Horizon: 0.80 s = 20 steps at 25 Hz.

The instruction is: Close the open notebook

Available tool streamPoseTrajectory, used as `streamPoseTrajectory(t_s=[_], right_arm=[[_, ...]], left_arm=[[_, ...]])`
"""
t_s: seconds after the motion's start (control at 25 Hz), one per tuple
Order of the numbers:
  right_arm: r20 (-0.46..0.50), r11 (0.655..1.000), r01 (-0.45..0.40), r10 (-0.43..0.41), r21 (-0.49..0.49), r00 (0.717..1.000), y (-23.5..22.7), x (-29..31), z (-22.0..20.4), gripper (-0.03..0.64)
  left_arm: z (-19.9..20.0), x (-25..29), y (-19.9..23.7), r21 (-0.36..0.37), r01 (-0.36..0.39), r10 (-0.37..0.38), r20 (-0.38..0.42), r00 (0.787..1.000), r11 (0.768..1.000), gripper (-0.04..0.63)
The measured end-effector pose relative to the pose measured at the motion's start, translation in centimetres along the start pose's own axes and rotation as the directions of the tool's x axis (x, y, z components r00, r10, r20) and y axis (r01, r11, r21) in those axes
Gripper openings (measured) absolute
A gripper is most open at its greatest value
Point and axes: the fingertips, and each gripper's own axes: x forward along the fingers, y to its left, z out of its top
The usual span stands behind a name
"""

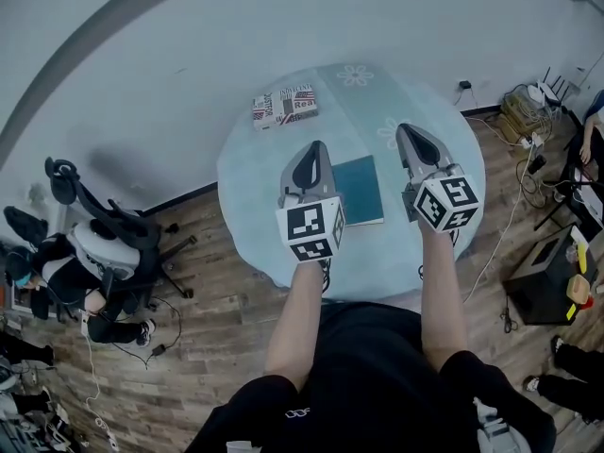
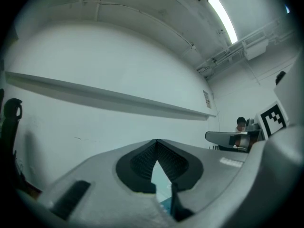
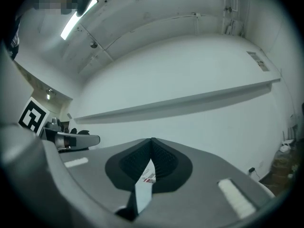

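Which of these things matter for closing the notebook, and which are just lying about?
For the job: flat teal notebook, lying shut on the round pale-blue table; left gripper; right gripper.
Lying about: newspaper-print box; black office chair; floor cables.

Notebook point(image 1: 362, 187) edge hidden (behind left tool point(image 1: 317, 145)).

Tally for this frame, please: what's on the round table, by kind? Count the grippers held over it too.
Teal notebook: 1
Print-covered box: 1
Grippers: 2 (left gripper, right gripper)
Total: 4
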Motion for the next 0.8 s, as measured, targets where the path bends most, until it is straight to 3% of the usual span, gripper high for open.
streamPoseTrajectory(t_s=[0.8], right_arm=[[-0.057,0.999,-0.04,0.038,-0.03,0.998,0.3,0.4,-1.2,0.009]], left_arm=[[-1.7,-0.1,0.2,-0.004,-0.01,0.01,-0.022,1.0,1.0,0.003]])
